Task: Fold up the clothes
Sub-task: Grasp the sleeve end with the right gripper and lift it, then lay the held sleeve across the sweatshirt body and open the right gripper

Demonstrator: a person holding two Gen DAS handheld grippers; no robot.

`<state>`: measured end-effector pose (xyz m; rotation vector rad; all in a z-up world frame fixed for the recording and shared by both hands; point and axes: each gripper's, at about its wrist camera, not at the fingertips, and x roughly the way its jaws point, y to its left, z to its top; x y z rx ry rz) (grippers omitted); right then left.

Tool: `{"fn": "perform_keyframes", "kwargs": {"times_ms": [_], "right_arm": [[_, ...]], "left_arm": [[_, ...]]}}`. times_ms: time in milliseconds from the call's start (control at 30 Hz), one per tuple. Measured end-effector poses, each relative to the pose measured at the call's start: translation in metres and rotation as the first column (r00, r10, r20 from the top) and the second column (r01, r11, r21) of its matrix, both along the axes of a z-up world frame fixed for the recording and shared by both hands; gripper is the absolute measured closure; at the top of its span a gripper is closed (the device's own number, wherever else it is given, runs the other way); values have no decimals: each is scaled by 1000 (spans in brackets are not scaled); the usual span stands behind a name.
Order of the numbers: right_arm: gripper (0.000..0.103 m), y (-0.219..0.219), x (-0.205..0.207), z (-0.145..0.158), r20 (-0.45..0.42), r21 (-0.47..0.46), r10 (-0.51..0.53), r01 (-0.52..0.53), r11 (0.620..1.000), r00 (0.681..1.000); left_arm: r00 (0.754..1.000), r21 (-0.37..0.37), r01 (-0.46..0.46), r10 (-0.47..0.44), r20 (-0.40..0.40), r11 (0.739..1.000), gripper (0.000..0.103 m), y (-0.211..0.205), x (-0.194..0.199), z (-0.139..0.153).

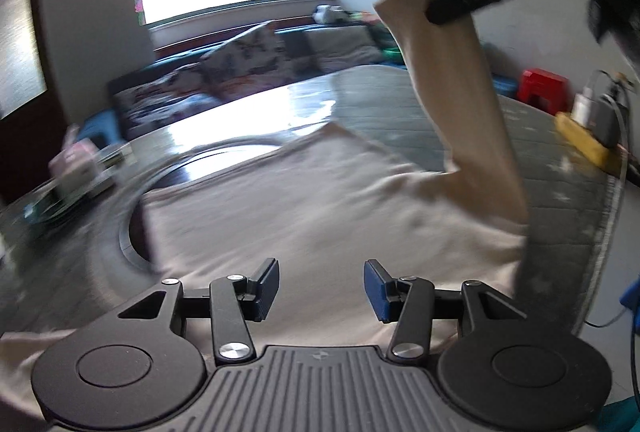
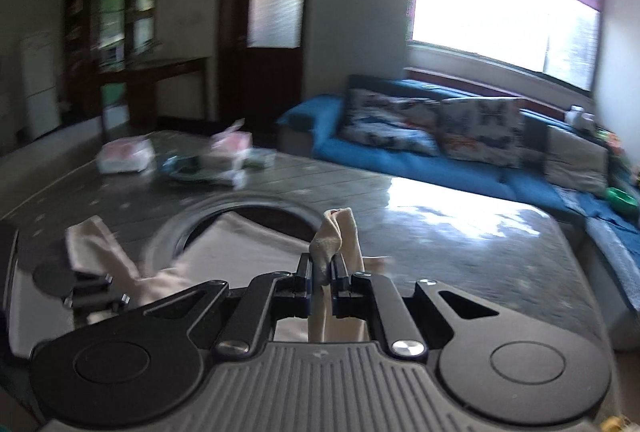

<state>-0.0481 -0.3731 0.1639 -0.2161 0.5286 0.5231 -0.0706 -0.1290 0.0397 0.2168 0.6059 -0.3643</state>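
A: Nearest the lens in the left wrist view: left gripper [image 1: 321,286], blue-padded fingers [image 1: 267,286] spread wide, nothing between them.

B: And below it?

A: Beige garment [image 1: 304,199], spread over the grey table [image 1: 380,91], partly covering the round dark inset [image 1: 132,232] in the top. Hovering just above the cloth, seemingly apart from it.

B: Right side?

A: Right gripper [image 2: 323,272], pinched tight on a bunched fold of the same garment [image 2: 336,232]. In the left view, seen raised high at upper right [image 1: 460,1], angled down, lifting one long strip of the cloth up off the table.

B: Anything else around?

A: Blurred clutter [image 2: 208,159] at the table's far edge, blue sofa [image 2: 400,151] with patterned cushions beyond, bright window [image 2: 504,7] behind.
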Motion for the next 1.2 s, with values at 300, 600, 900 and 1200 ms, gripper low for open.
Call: {"fn": "perform_keyframes", "kwargs": {"times_ms": [300,600,900,1200], "right_arm": [[96,72,-3,-39,-125,-37,189,-195,980,974],[91,116,-9,-79,-237,-53,293,-314,948,926],[81,110,-13,-69,-229,-51,324,-343,938,918],[81,45,15,-78,-247,-153,129,-170,974,960]], "left_arm": [[992,-36,-123,123,-18,992,53,41,-16,-5],[989,-61,-146,145,-31,987,53,48,-30,-8],[989,-67,-146,144,-35,987,53,49,-29,-7],[994,-72,-111,110,-20,991,56,41,-28,-5]]}}
